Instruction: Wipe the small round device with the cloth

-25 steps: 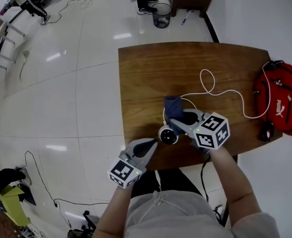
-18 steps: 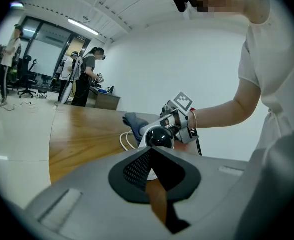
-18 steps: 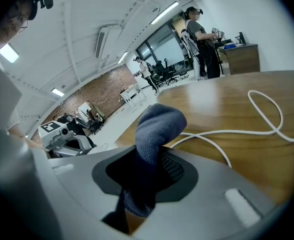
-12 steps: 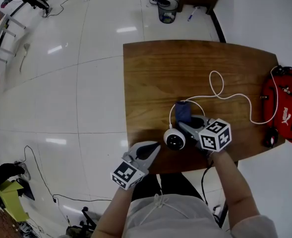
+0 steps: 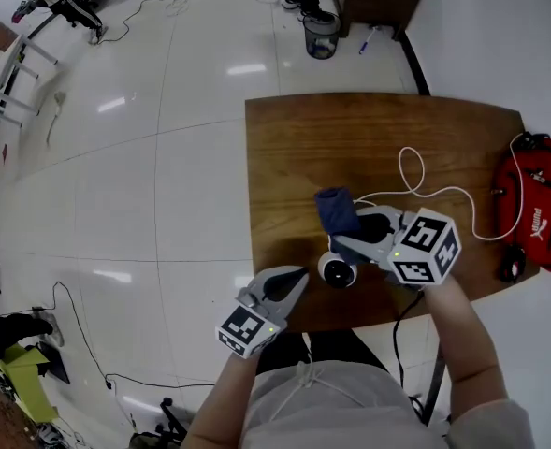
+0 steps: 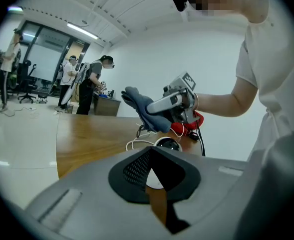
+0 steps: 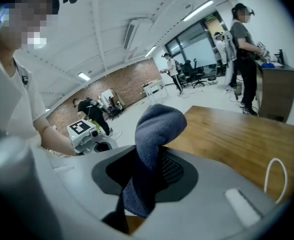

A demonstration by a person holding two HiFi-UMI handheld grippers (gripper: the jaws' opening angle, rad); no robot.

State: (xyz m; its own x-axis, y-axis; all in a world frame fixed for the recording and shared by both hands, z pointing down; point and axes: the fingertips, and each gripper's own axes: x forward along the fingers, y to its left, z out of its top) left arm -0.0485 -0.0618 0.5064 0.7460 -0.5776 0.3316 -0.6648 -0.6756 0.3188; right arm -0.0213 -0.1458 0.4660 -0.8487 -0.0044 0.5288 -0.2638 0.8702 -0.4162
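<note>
Blue cloth [image 5: 335, 210] hangs clamped between the jaws of our right gripper [image 5: 348, 236], its free end bunched upward, close to the small round white device [image 5: 337, 270]. That device sits on the wooden table [image 5: 294, 157] near its front edge. Our left gripper [image 5: 292, 282] hovers just beside it, jaws closed and empty.

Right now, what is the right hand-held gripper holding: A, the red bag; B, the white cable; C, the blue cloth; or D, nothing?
C: the right hand-held gripper is shut on the blue cloth, which sticks up from between its jaws.
</note>
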